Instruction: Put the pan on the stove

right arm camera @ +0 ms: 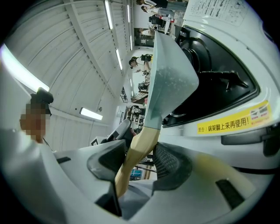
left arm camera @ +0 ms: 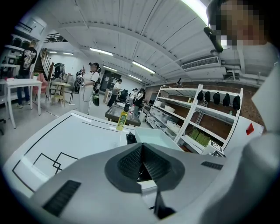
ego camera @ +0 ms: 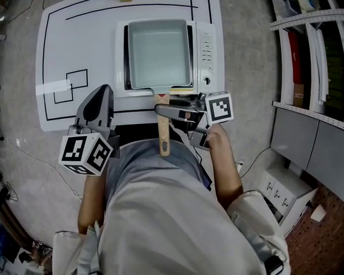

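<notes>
A: Where's the pan [ego camera: 158,53]?
B: Upper centre, on the stove [ego camera: 205,48]. Right hand-held gripper [right arm camera: 140,159] wide around its handle [ego camera: 163,141], seemingly not pressing; left hand-held gripper [left arm camera: 142,164] closed, empty.
A: Risk?
B: Pulling away crookedly could snag the handle, dragging the pan askew.

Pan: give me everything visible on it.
The pan is square, shallow and pale teal, and looks like coated metal. Nothing is in it. It sits flat on the white stove, with its light wooden handle jutting toward the person. The right tongs straddle that handle, set wide and not visibly clamping it.
</notes>
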Motion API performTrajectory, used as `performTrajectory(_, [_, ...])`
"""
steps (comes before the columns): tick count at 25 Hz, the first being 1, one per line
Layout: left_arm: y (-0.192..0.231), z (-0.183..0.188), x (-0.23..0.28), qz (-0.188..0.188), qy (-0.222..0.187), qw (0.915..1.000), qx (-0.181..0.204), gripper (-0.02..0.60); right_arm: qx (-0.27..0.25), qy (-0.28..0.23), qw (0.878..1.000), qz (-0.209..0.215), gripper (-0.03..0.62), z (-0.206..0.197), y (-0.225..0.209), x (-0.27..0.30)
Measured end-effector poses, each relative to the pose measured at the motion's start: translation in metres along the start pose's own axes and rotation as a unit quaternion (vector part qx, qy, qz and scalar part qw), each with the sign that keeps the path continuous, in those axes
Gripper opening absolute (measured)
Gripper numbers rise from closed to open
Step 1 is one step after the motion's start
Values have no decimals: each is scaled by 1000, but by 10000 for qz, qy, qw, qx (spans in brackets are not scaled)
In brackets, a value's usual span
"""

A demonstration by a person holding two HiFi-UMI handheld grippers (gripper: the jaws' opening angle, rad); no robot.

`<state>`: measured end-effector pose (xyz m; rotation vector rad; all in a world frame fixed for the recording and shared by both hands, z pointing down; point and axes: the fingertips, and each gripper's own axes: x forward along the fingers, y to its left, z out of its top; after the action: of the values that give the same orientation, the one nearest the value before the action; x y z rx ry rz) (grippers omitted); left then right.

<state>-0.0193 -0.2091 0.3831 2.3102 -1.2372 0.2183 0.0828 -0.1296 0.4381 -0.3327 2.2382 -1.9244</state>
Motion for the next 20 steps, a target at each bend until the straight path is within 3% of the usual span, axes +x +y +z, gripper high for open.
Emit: performTrajectory(20, [-8, 1, 8, -228, 29, 9995, -194, 2, 78, -138, 9997, 171, 192, 6, -9, -2])
